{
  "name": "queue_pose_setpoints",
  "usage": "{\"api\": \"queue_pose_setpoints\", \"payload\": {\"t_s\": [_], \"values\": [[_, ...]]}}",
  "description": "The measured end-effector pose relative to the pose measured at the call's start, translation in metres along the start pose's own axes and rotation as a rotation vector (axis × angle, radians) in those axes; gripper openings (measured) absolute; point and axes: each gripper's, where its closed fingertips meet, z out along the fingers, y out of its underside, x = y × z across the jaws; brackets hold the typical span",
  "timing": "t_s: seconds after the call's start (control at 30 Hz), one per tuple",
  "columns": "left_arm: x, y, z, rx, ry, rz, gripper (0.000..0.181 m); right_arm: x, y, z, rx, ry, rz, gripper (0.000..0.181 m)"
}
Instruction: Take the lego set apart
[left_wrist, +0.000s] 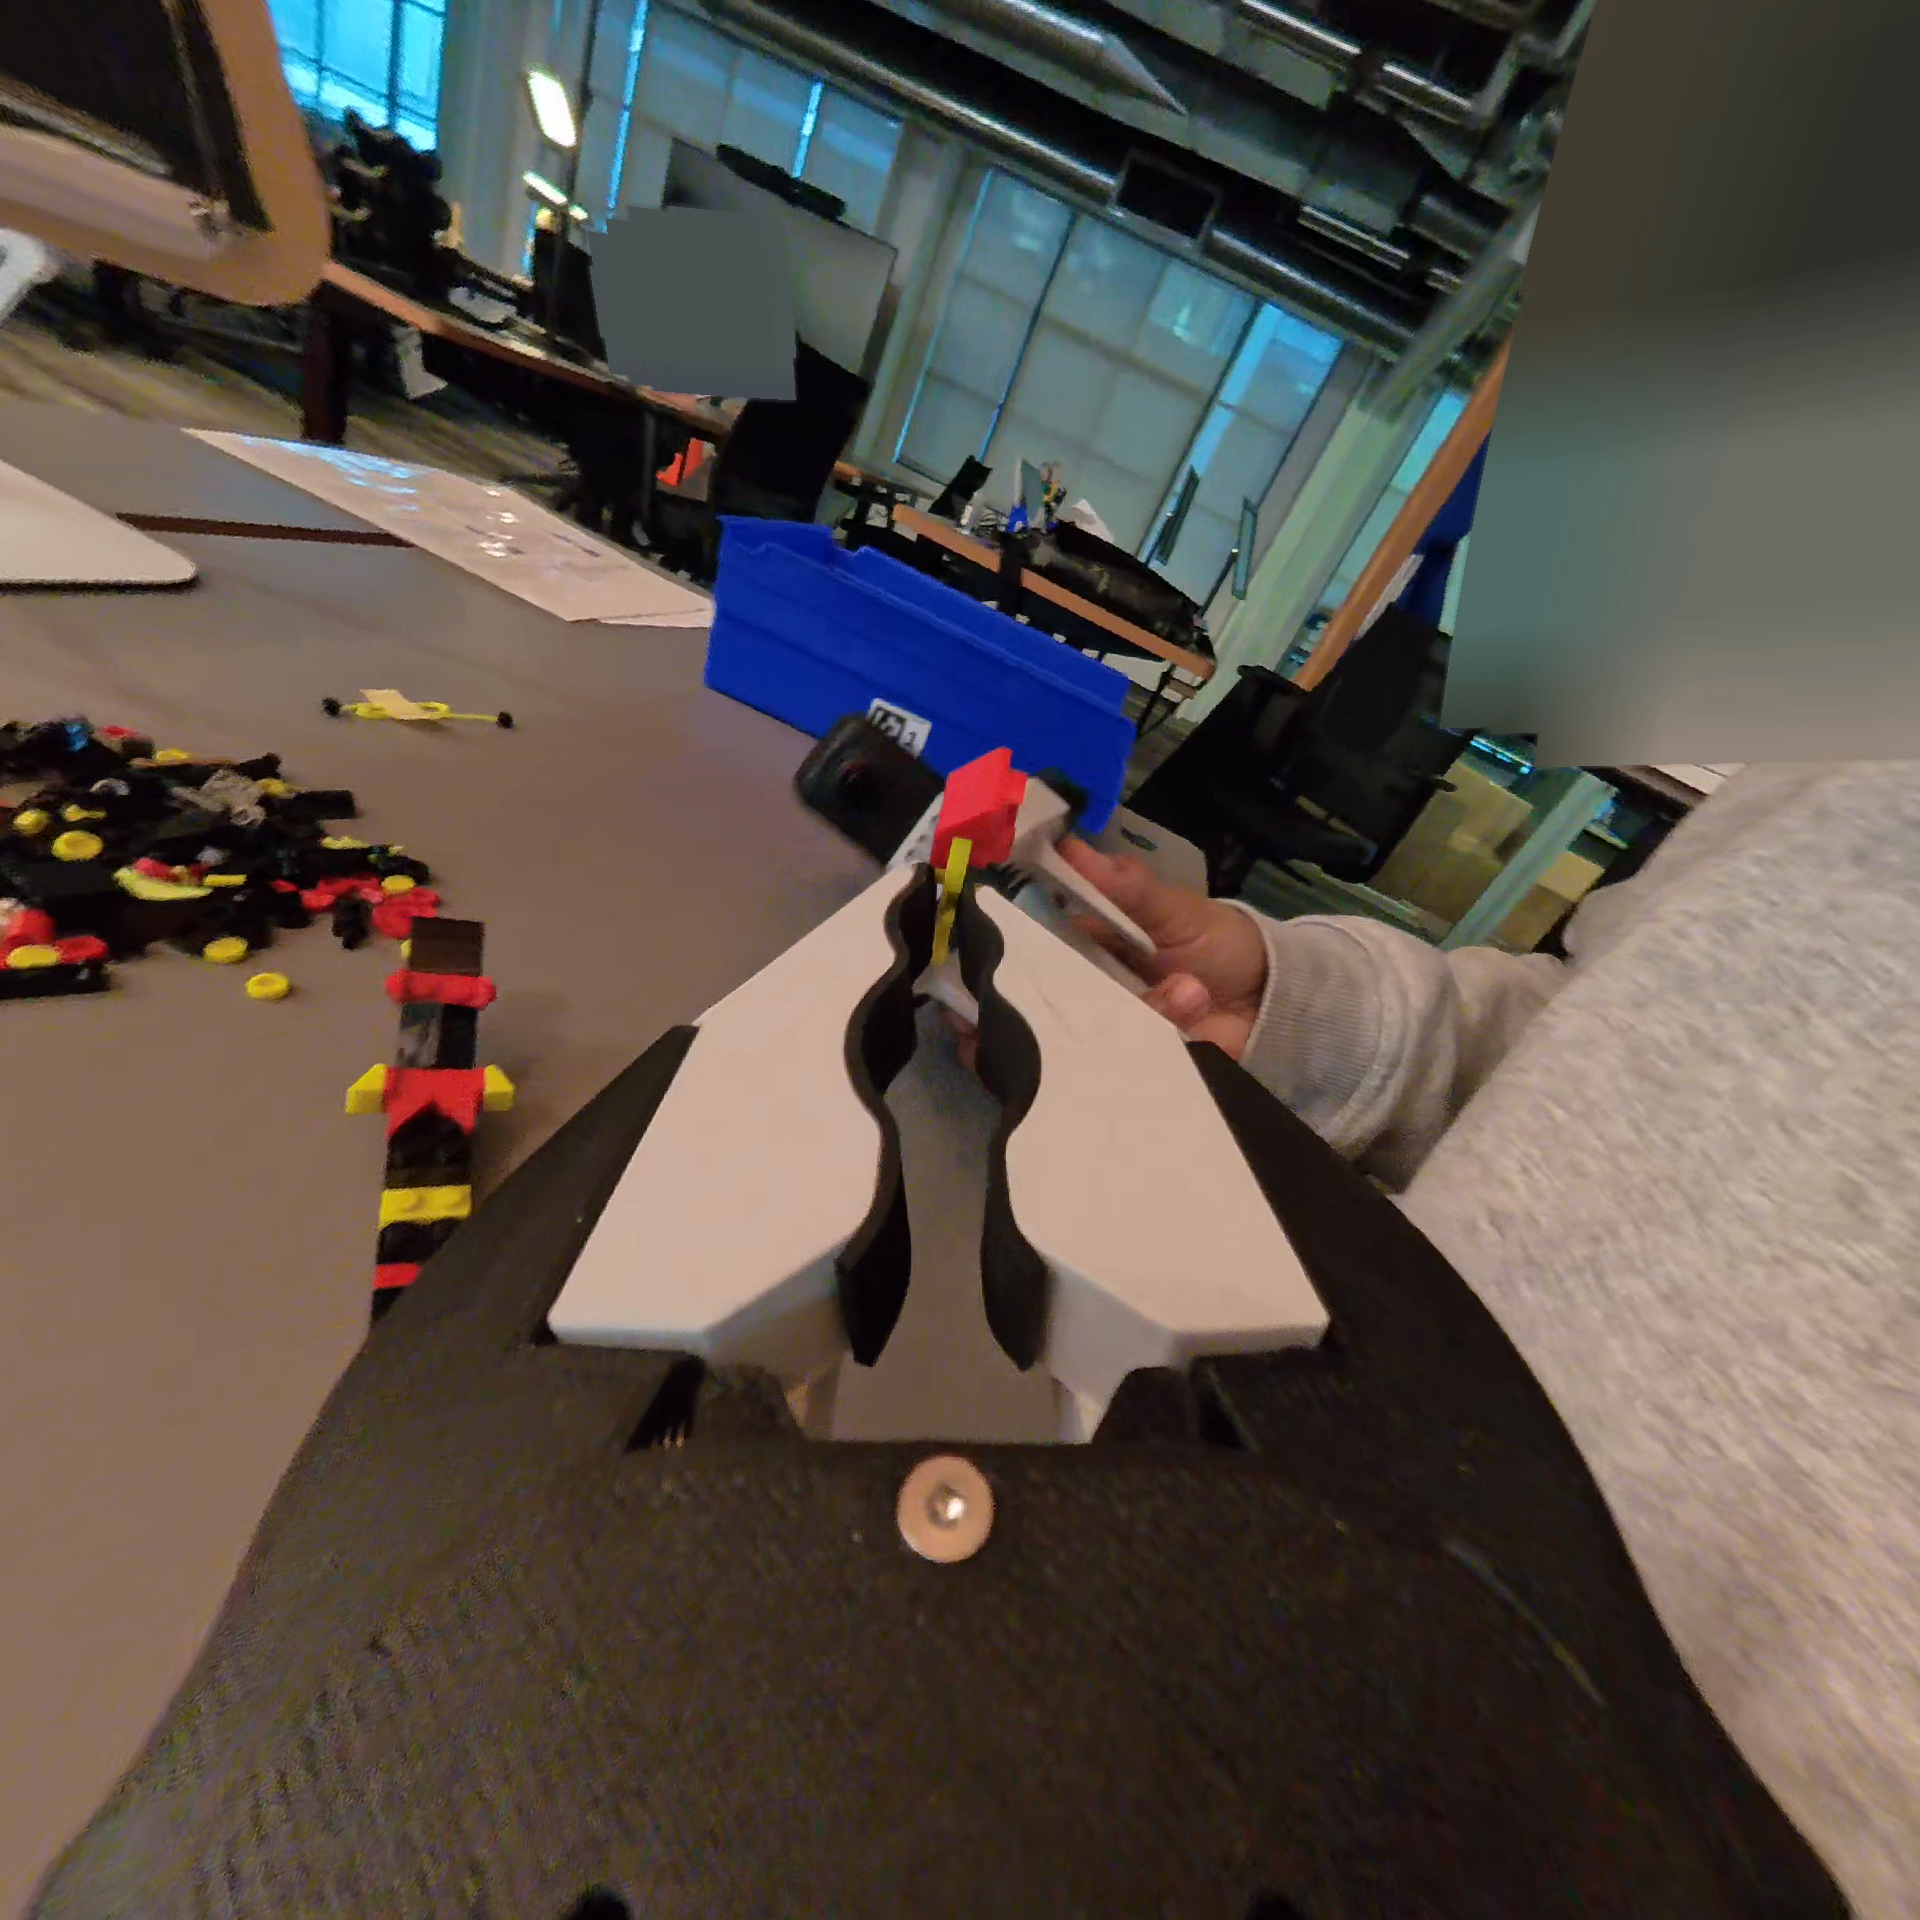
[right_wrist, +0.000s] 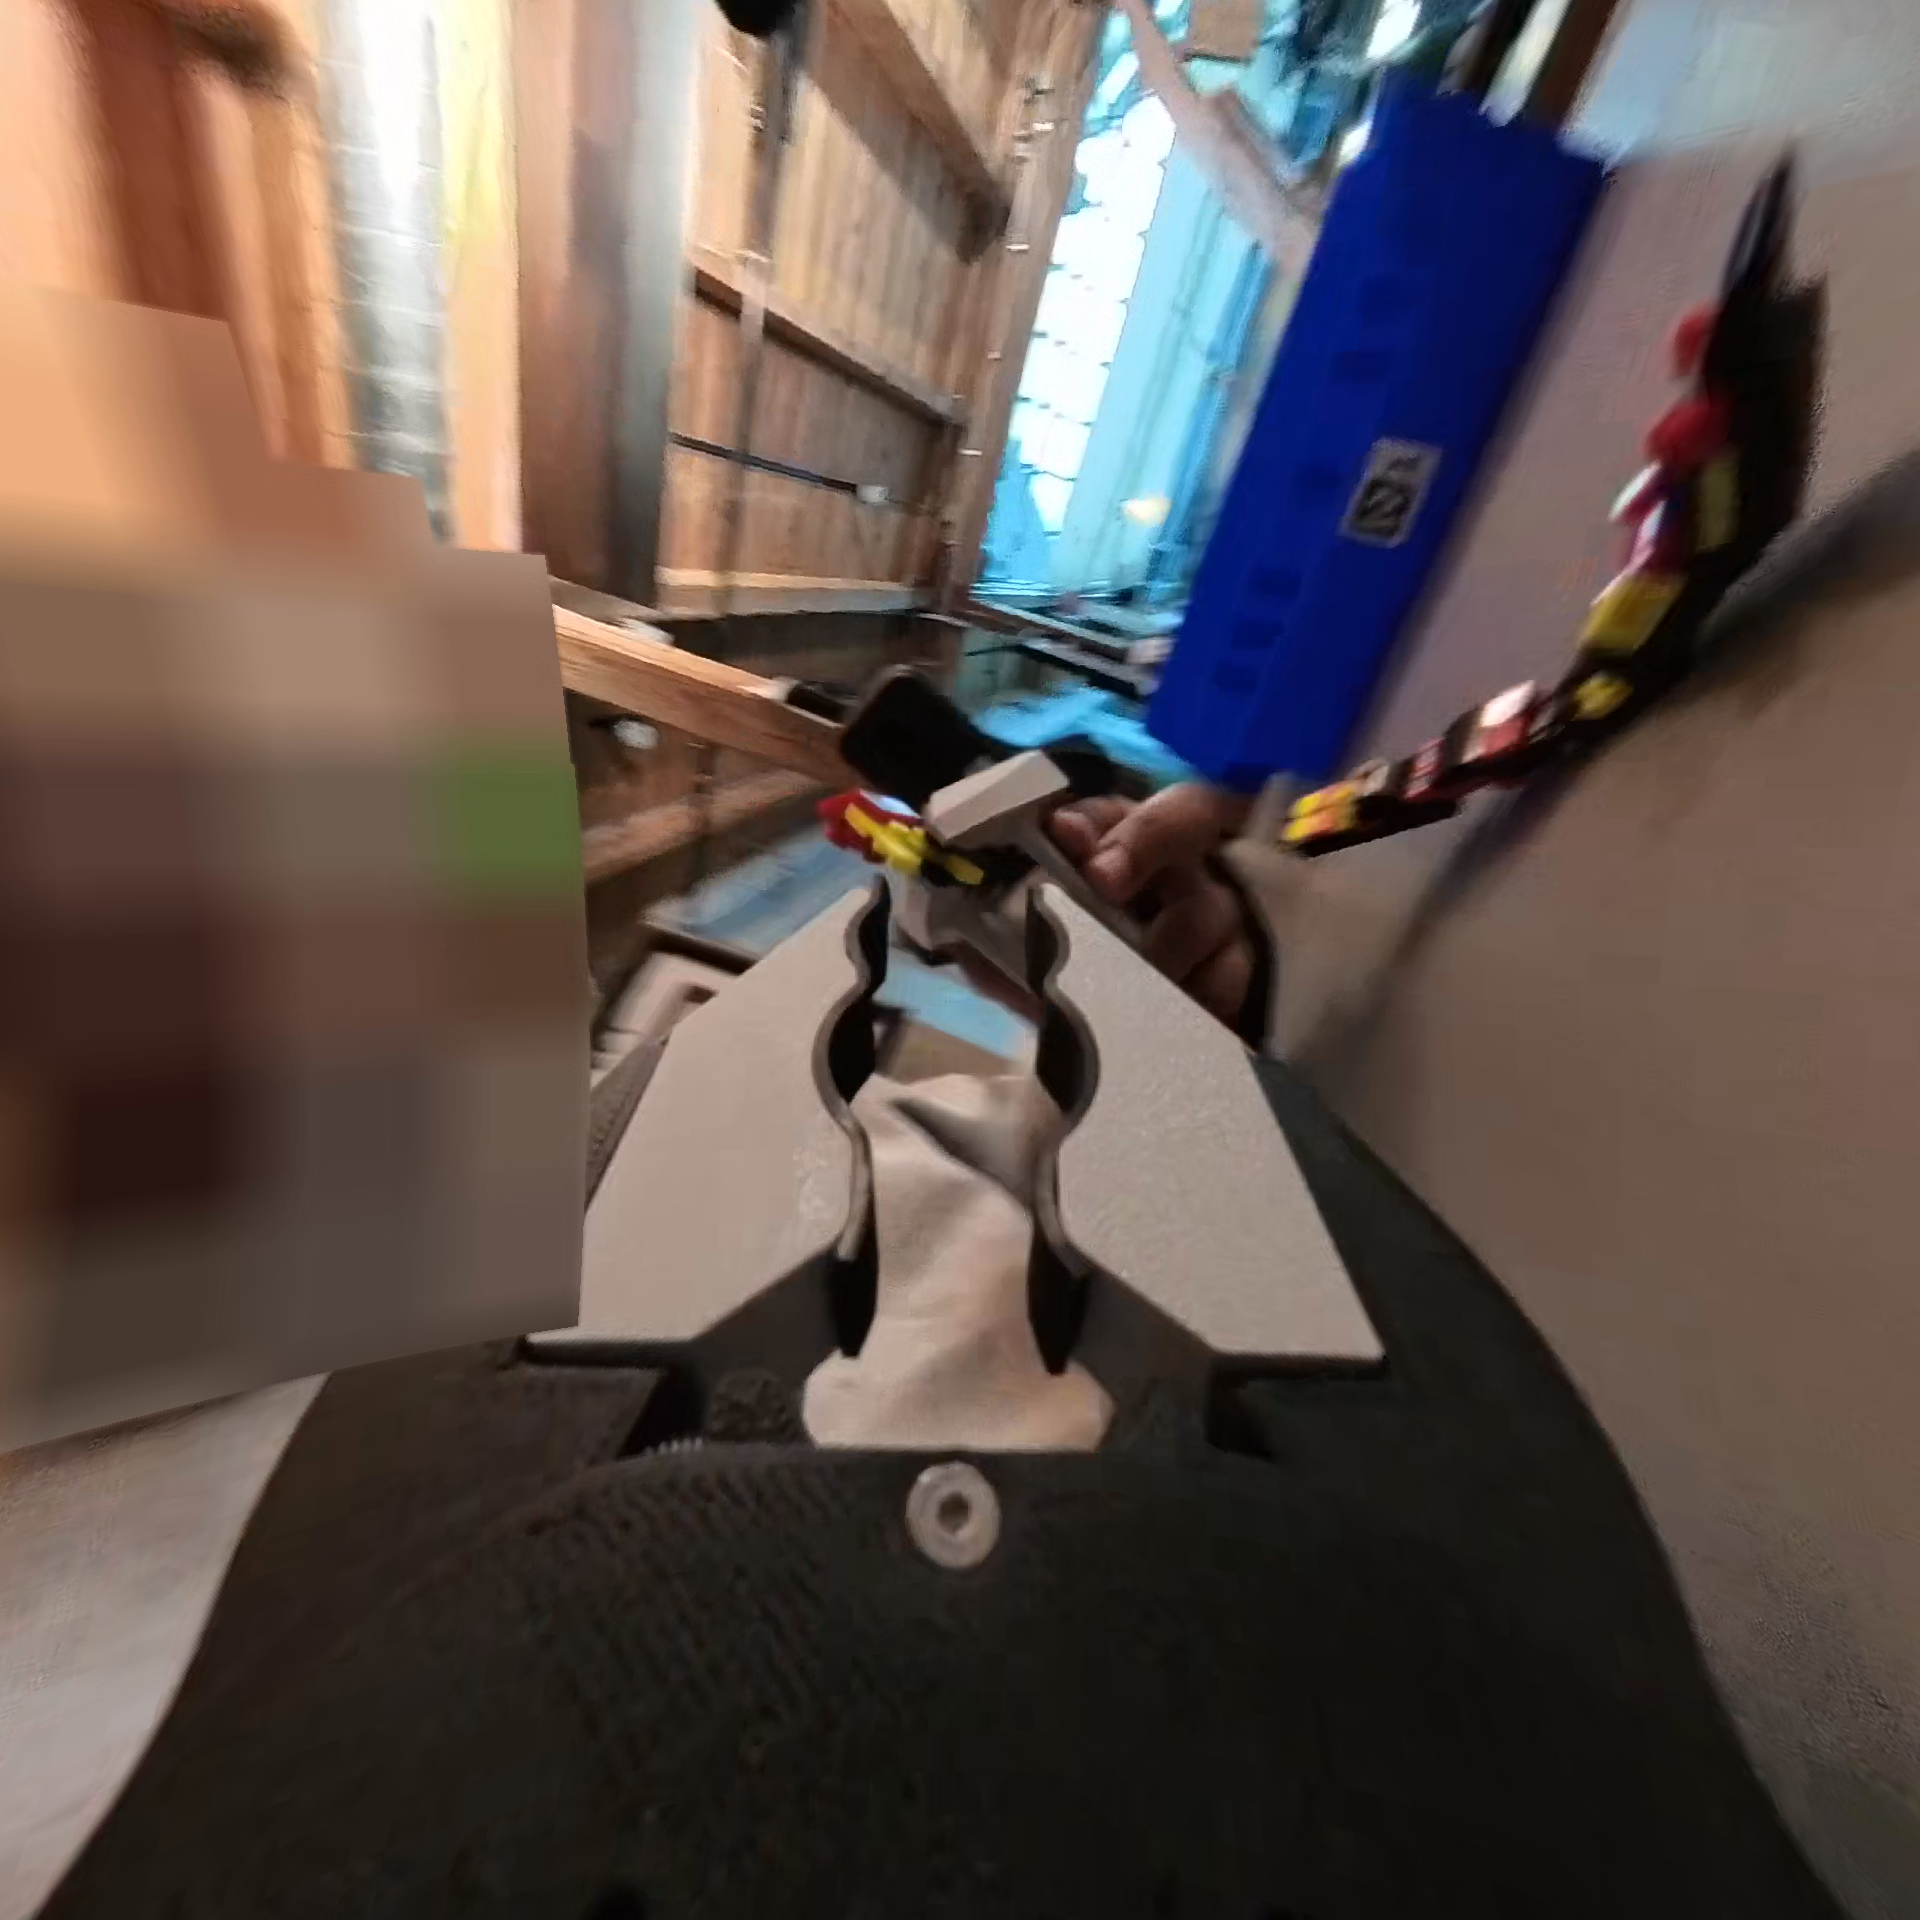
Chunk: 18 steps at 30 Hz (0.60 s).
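Red and yellow, a small lego piece (left_wrist: 971, 831) sits at the centre of the left wrist view, pinched at its thin yellow part between the tips of the left gripper (left_wrist: 943, 902), whose fingers (left_wrist: 790, 1101) are nearly pressed together; the other gripper's grey fingers grip the red block from behind, held by a hand (left_wrist: 1184, 956) in a grey sleeve; at the left edge a pile of loose black, red and yellow parts (left_wrist: 177, 862) lies on the grey table (left_wrist: 623, 831), with a long striped strip (left_wrist: 431, 1101) beside it; a blue bin (left_wrist: 894, 644) stands behind; in the blurred right wrist view the right gripper (right_wrist: 956, 914) has its fingers spread slightly.
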Motion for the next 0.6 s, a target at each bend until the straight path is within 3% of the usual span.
{"api": "queue_pose_setpoints", "payload": {"t_s": [0.03,0.17,0.33,0.47,0.6], "values": [[-0.006,0.001,0.000,-0.007,-0.028,-0.016,0.002,0.005,-0.002,-0.001,-0.007,0.085,-0.108,0.024],[-0.026,0.013,0.001,-0.056,-0.129,-0.122,0.002,0.015,-0.014,-0.008,-0.036,0.488,-0.729,0.037],[-0.016,0.020,0.008,-0.073,-0.011,-0.379,0.002,0.008,-0.012,-0.004,-0.136,0.754,-1.352,0.033],[-0.010,0.023,0.008,-0.095,0.040,-0.473,0.002,-0.001,-0.004,0.002,-0.157,0.777,-1.600,0.020],[-0.001,0.029,0.012,-0.143,0.074,-0.462,0.002,-0.003,0.000,0.006,-0.166,0.741,-1.606,0.021]]}}
